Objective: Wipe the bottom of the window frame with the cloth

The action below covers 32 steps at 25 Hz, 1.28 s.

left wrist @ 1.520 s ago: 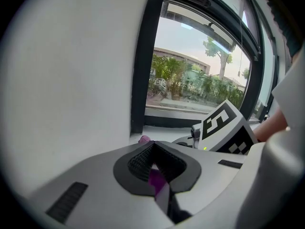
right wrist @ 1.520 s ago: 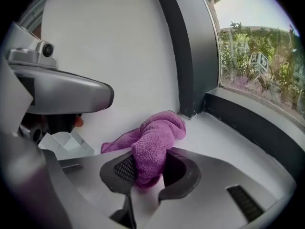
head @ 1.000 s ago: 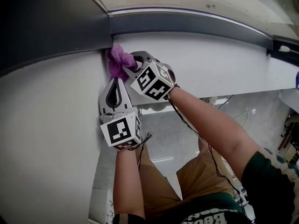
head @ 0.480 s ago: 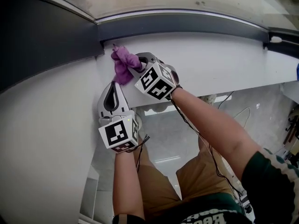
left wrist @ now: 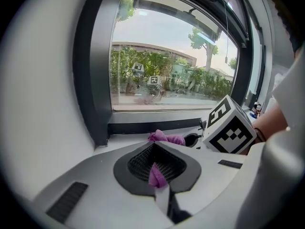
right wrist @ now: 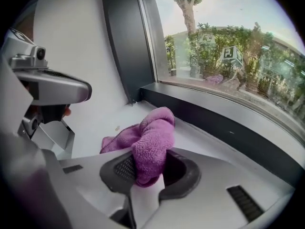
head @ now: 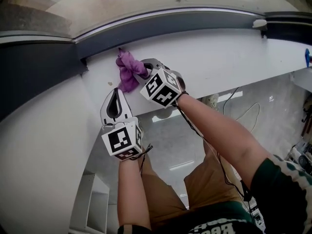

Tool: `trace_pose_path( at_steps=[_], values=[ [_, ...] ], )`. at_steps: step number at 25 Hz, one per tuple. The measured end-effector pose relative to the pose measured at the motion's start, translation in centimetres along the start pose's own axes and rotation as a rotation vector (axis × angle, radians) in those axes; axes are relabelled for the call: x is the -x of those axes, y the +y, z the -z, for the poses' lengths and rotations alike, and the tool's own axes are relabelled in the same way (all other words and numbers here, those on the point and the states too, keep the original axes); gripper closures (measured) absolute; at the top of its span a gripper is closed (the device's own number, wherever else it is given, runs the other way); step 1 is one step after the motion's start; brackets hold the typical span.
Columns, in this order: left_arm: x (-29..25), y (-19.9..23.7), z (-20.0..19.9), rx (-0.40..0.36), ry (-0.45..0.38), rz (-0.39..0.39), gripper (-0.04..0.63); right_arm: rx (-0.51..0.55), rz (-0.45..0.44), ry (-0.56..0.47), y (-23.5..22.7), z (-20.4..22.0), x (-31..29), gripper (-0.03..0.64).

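A crumpled purple cloth (head: 127, 68) lies on the white sill (head: 224, 57), just below the dark bottom bar of the window frame (head: 195, 22). My right gripper (head: 142, 68) is shut on it; in the right gripper view the cloth (right wrist: 148, 142) bulges up through the jaws' opening and spills forward toward the frame (right wrist: 228, 128). My left gripper (head: 115, 90) sits just left of and nearer than the cloth, jaws shut. In the left gripper view a thin purple strip (left wrist: 156, 174) is pinched in its jaws, and the rest of the cloth (left wrist: 167, 138) lies beyond the tip.
The frame's dark upright (head: 34, 77) and a white wall (head: 39, 150) close off the left. The sill's front edge (head: 234, 89) drops to the floor, where the person's legs (head: 204, 184) and a cable (head: 243, 116) show. A small white fitting (head: 259, 23) sits on the frame at far right.
The right gripper has carried the cloth rightward along the sill, away from the left corner. The left gripper has followed beside it. The head view has swung left.
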<state>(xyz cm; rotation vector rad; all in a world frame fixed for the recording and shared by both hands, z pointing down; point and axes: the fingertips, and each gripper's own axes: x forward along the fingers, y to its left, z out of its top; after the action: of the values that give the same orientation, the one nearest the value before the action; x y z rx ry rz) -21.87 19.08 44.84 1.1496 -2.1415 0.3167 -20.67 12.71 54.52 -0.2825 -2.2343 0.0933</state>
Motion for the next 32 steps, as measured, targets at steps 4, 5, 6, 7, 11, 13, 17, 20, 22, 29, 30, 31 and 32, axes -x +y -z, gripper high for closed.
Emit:
trace_pose_path(
  at_steps=[4, 5, 6, 7, 11, 13, 17, 20, 22, 29, 30, 31, 32],
  values=[
    [-0.9, -2.5, -0.7, -0.018, 0.005, 0.037, 0.589, -0.022, 0.026, 0.012, -1.8, 1.8, 1.8, 0.515],
    [-1.2, -3.3, -0.9, -0.025, 0.004, 0.044, 0.589, -0.029, 0.033, 0.016, -2.4, 2.4, 2.4, 0.515],
    [-1.5, -4.1, -1.1, -0.033, 0.000, 0.050, 0.589, -0.037, 0.041, 0.020, -3.0, 3.0, 2.9, 0.515],
    [-1.7, -4.8, -1.4, -0.041, -0.004, 0.055, 0.589, -0.042, 0.049, 0.024, -3.6, 3.6, 3.5, 0.515],
    [-2.4, -7.5, -2.1, -0.056, -0.023, 0.071, 0.589, -0.053, 0.067, 0.038, -5.6, 5.4, 5.3, 0.515],
    [-2.8, -8.7, -2.7, -0.068, -0.046, 0.081, 0.589, -0.059, 0.078, 0.040, -6.5, 6.2, 6.0, 0.515],
    [-3.4, -10.8, -3.1, -0.080, -0.048, 0.093, 0.589, -0.073, 0.094, 0.037, -8.0, 7.2, 7.4, 0.515],
    [-4.0, -12.4, -3.1, -0.086, -0.041, 0.108, 0.589, -0.082, 0.101, 0.037, -8.9, 8.1, 8.3, 0.515],
    [-4.4, -13.6, -3.2, -0.094, -0.037, 0.122, 0.589, -0.089, 0.108, 0.039, -9.5, 8.8, 9.0, 0.515],
    [-5.5, -17.8, -3.6, -0.119, -0.029, 0.171, 0.589, -0.129, 0.148, 0.043, -12.3, 11.2, 11.7, 0.515],
    [-5.7, -18.3, -3.6, -0.122, -0.029, 0.178, 0.589, -0.135, 0.154, 0.043, -12.7, 11.6, 12.0, 0.515],
    [-5.9, -19.0, -3.7, -0.127, -0.027, 0.186, 0.589, -0.141, 0.160, 0.044, -13.1, 12.0, 12.4, 0.515],
    [-6.1, -19.7, -3.7, -0.133, -0.025, 0.196, 0.589, -0.148, 0.167, 0.045, -13.5, 12.4, 12.8, 0.515]
  ],
)
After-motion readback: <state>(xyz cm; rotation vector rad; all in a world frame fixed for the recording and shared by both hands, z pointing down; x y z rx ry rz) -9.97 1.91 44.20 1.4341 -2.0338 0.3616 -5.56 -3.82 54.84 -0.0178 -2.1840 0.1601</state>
